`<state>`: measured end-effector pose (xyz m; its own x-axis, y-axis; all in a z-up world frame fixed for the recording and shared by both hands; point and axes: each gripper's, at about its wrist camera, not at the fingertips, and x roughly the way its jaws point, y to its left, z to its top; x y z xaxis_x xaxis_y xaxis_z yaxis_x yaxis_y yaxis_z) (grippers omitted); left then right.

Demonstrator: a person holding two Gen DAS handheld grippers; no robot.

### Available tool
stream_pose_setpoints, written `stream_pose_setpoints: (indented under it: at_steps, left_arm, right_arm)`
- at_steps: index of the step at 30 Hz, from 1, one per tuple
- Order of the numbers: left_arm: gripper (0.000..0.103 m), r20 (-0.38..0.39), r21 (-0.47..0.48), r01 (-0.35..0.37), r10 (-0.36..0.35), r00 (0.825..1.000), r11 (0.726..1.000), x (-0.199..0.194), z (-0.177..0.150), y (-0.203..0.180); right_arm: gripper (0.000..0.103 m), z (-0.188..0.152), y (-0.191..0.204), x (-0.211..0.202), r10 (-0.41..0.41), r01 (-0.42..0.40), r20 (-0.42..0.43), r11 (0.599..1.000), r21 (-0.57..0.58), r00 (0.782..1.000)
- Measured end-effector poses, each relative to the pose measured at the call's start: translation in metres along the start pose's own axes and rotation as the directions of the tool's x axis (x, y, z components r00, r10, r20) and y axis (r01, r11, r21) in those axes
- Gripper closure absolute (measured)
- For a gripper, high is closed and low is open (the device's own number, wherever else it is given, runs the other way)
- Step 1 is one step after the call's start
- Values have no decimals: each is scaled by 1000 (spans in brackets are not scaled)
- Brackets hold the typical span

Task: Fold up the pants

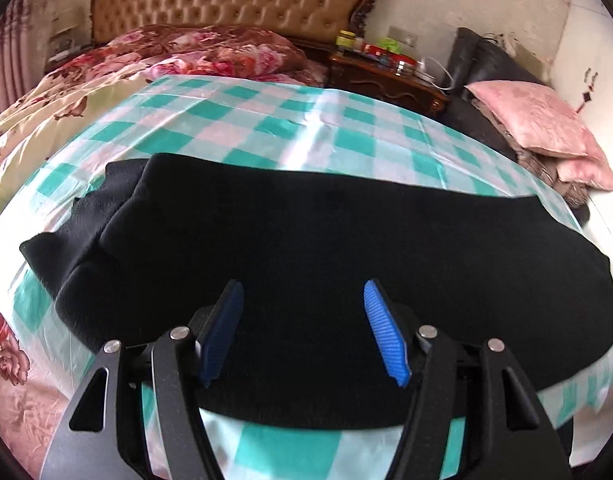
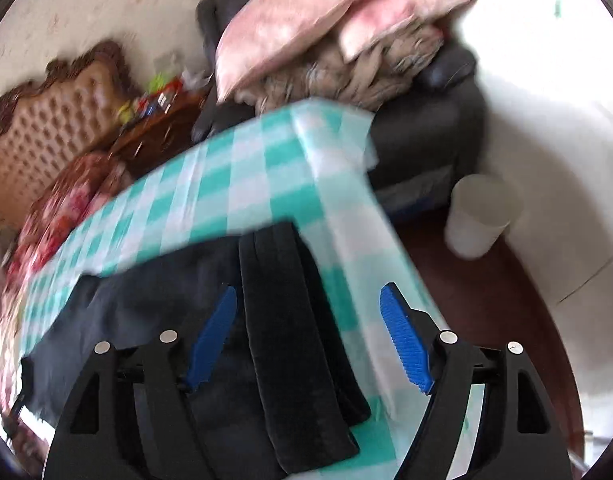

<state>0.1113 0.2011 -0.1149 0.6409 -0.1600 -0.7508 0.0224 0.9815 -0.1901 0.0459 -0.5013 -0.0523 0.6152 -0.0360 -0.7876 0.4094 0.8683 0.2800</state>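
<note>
My left gripper [image 1: 302, 334] hangs spread over the black pants [image 1: 306, 248], its blue pads [image 1: 384, 334] pinching nothing. The pants lie folded lengthwise across the teal-and-white checked sheet [image 1: 234, 120] on the bed. My right gripper [image 2: 308, 338] also stands wide and empty above the stacked leg ends [image 2: 294, 320] near the sheet's corner, by a dark armchair [image 2: 426, 136] piled with pink pillows [image 2: 306, 20].

A tufted tan headboard [image 1: 230, 0] in carved dark wood backs the bed against a pale wall [image 1: 466, 4] — beside it a cluttered wooden nightstand [image 1: 386, 76], then a dark sofa [image 2: 426, 136] bearing pink cushions [image 1: 534, 120]; reddish-brown floor [image 2: 486, 300], bright daylight.
</note>
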Motion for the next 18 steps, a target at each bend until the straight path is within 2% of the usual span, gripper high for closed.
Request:
stream_pose_setpoints:
  at_steps: [4,6,8,9,10,12,16,18]
  left_arm:
    - [41,6,-48,-5,6,1000,999,-9,1,9]
    - [41,12,-48,-14,14,1000,999,-16,1,11]
    - [41,8,-46,-17,18,1000,999,-23,-2,13]
    - [40,4,-48,-16,16,1000,999,-26,-4,16]
    - [40,-3,-48,-26,26,1000,999,-28,-7,19]
    - [40,-7,-59,-47,46,999,997,-29,-9,25]
    - [40,-16,-89,-41,40,999,995,-27,-11,30]
    - [40,-11,-72,-27,27,1000,997,-25,-11,24]
  right_arm:
    - [30,16,-5,23,23,-21,-64,999,39,998]
    - [34,22,4,42,22,-22,-131,1000,-1,991]
    - [43,24,9,53,-2,-3,-160,999,-35,987]
    - [62,25,12,59,5,-14,-179,999,-51,984]
    - [88,26,15,61,5,-16,-188,998,-57,982]
    - [101,34,20,57,-34,21,-164,996,-82,986]
    - [101,60,29,32,-9,3,-64,996,-88,998]
    - [101,64,29,39,-49,42,-72,994,-104,996]
